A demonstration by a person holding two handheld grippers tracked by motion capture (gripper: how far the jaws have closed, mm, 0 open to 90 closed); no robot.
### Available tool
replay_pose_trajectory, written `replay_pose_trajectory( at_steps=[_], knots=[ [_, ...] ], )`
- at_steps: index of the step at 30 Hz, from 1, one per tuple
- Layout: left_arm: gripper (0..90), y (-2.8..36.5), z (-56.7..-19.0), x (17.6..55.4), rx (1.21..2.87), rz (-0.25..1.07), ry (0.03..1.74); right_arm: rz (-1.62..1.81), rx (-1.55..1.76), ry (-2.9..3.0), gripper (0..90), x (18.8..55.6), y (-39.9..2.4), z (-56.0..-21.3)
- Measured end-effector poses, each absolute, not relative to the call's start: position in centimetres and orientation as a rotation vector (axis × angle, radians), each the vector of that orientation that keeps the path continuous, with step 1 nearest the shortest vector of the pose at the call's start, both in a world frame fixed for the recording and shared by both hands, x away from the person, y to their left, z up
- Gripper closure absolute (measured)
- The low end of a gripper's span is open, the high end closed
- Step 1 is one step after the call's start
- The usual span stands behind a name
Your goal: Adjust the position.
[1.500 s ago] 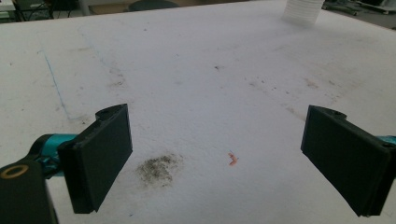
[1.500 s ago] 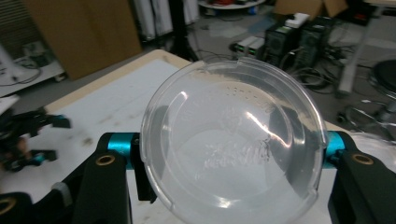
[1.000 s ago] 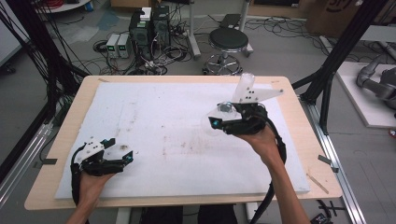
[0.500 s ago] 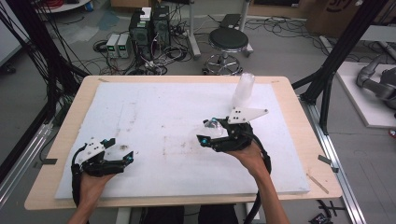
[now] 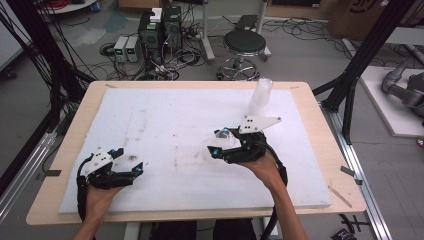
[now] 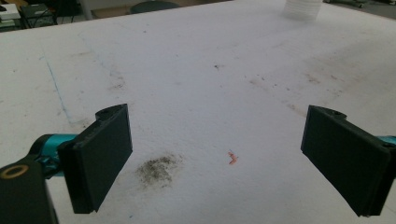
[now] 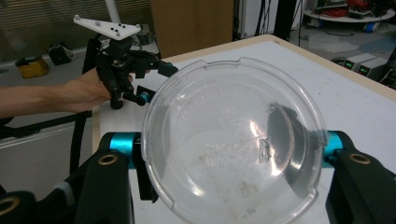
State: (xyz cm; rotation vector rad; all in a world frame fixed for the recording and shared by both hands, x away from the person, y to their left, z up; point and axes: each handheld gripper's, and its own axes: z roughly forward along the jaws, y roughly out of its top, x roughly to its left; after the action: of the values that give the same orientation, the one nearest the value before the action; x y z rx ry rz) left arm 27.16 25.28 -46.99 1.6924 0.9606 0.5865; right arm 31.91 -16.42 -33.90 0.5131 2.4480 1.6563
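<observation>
Right gripper view, up close: a clear plastic lid (image 7: pixel 233 140) stands on edge between the two black jaws, tilted, its round face turned to the camera; the jaws are clamped on its rim.
Right gripper: in the high view the right gripper (image 5: pixel 216 144) sits low over the white mat (image 5: pixel 165 120), right of the middle, with the lid (image 5: pixel 219 140) at its tip, faint against the mat.
Right hand: the person's right hand (image 5: pixel 264 165) comes in from the bottom edge, cable trailing back off the table.
Left gripper: near the front left corner of the mat, the left gripper (image 5: pixel 129 161) rests low, jaws spread wide with nothing between them; the left gripper view looks between them at bare mat, a dark smudge (image 6: pixel 156 169) and a small red fleck (image 6: pixel 232 157).
Left hand: the left hand (image 5: pixel 97 192) grips the tool from the near edge, well apart from the right one.
Further out: a stack of clear plastic cups (image 5: pixel 261 96) stands upright near the mat's far right edge.
Beyond the table: a black stool (image 5: pixel 244 44) on the floor, cables around it.
</observation>
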Motion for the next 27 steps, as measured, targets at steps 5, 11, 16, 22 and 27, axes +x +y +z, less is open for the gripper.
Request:
replay_pose_trajectory(
  at_steps=[5, 11, 16, 22, 27],
  knots=[
    [8.7, 25.4, -46.9, 27.1, 1.692, 0.578, 0.943, 1.658, 0.508, 2.461, 41.5, 32.0, -16.4, -34.1],
    [8.7, 25.9, -45.1, 27.2, 1.670, 0.537, 0.806, 1.687, 0.477, 2.474, 41.6, 31.8, -16.3, -34.0],
    [8.7, 25.3, -43.3, 27.4, 1.695, 0.463, 0.628, 1.723, 0.416, 2.489, 41.6, 31.5, -15.9, -33.8],
    [8.7, 23.5, -41.8, 28.2, 1.718, 0.362, 0.475, 1.735, 0.362, 2.510, 41.7, 31.1, -15.2, -33.7],
    [8.7, 21.3, -40.5, 28.8, 1.721, 0.297, 0.372, 1.754, 0.320, 2.514, 41.7, 30.8, -15.0, -33.5]
  ],
)
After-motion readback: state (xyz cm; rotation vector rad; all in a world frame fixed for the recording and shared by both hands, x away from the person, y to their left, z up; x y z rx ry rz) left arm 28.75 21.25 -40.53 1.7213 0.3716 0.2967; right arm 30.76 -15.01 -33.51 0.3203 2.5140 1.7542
